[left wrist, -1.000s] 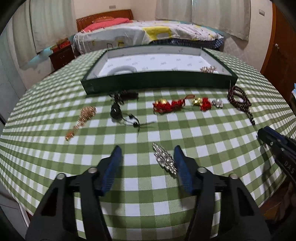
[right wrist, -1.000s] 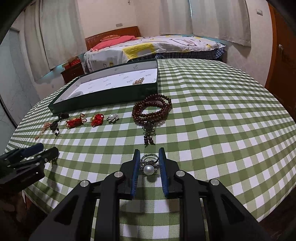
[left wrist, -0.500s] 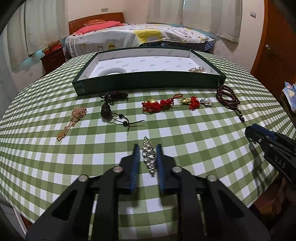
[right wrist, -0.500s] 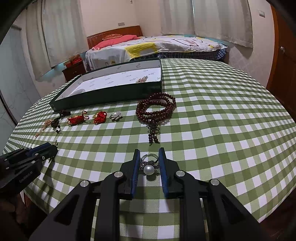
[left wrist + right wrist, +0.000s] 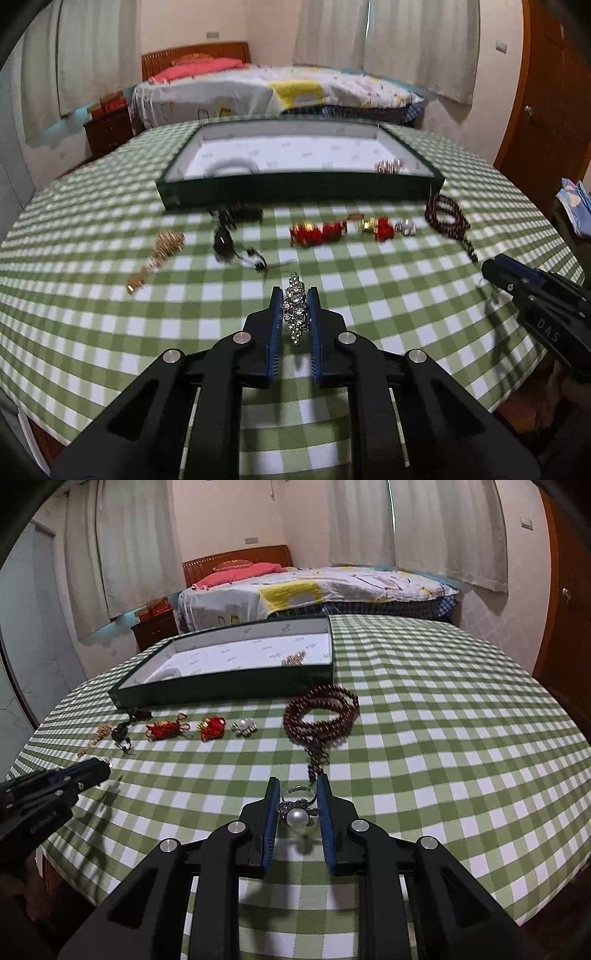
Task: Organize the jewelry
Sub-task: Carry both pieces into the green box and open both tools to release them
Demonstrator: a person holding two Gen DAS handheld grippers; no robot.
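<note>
Left gripper (image 5: pixel 294 308) clamped on long silver rhinestone brooch (image 5: pixel 295 309), over green-checked tablecloth (image 5: pixel 110 332) (pads pressing both sides). Farther back, centre: dark green tray with white lining (image 5: pixel 295 186). Right gripper (image 5: pixel 294 799) closed around silver pearl ring (image 5: pixel 297 814), just short of dark red bead bracelet (image 5: pixel 320 714).

**Readable text: very little**

"DAS" in pale letters on black body of right gripper (image 5: pixel 495 267), seen from left wrist cam. Pale lettering also on body of left gripper (image 5: pixel 99 768) in right wrist cam, too blurred to read. Small repeated printed marks across white lining of green tray (image 5: pixel 221 692), too small to make out. Nothing else legible.
</note>
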